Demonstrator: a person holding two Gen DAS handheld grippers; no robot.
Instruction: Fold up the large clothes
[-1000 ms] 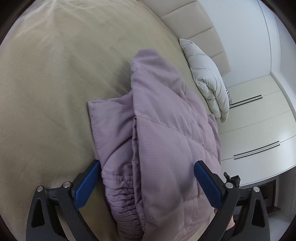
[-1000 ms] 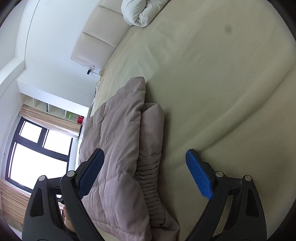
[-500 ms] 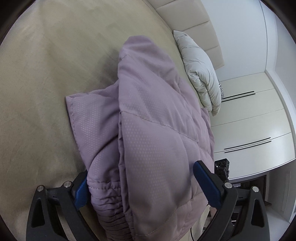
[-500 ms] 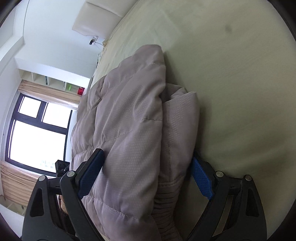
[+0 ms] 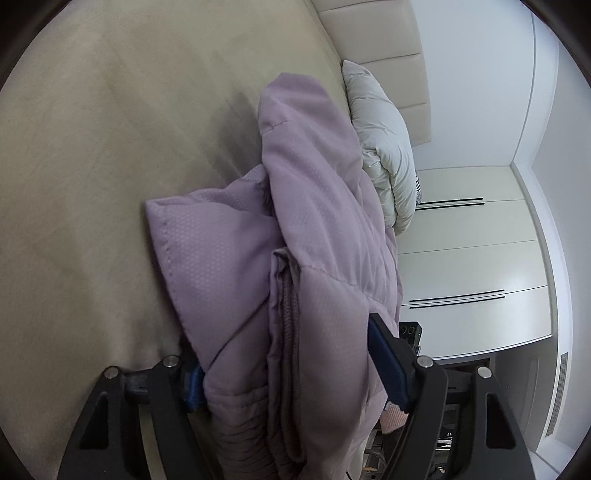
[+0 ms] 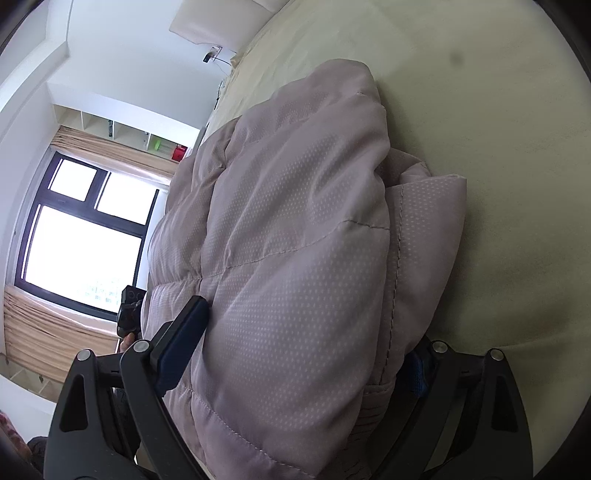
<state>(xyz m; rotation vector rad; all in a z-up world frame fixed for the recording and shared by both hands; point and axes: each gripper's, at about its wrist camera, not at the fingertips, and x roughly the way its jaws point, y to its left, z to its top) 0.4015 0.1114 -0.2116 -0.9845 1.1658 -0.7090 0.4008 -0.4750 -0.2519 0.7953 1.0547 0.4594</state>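
A mauve quilted jacket (image 5: 314,221) lies folded into a thick bundle on the beige bed (image 5: 92,184). My left gripper (image 5: 284,347) straddles the bundle's near end. Its jaws are closing, and both blue pads press into the padding, which bunches into a ridge between them. In the right wrist view the same jacket (image 6: 295,221) fills the frame. My right gripper (image 6: 308,332) stands wide around its other end. The left pad rests against the fabric and the right pad is mostly hidden under the jacket's edge, with no squeeze visible.
A white puffy pillow (image 5: 384,140) lies against the padded headboard (image 5: 373,33) beyond the jacket. White wardrobe doors (image 5: 461,266) stand past the bed's edge. A window (image 6: 85,240) with tan curtains is at the left. Bare sheet (image 6: 498,147) stretches to the right.
Both grippers have pushed forward until the jacket sits between their jaws. The left jaws have narrowed onto the bundle, and its layers have bunched up.
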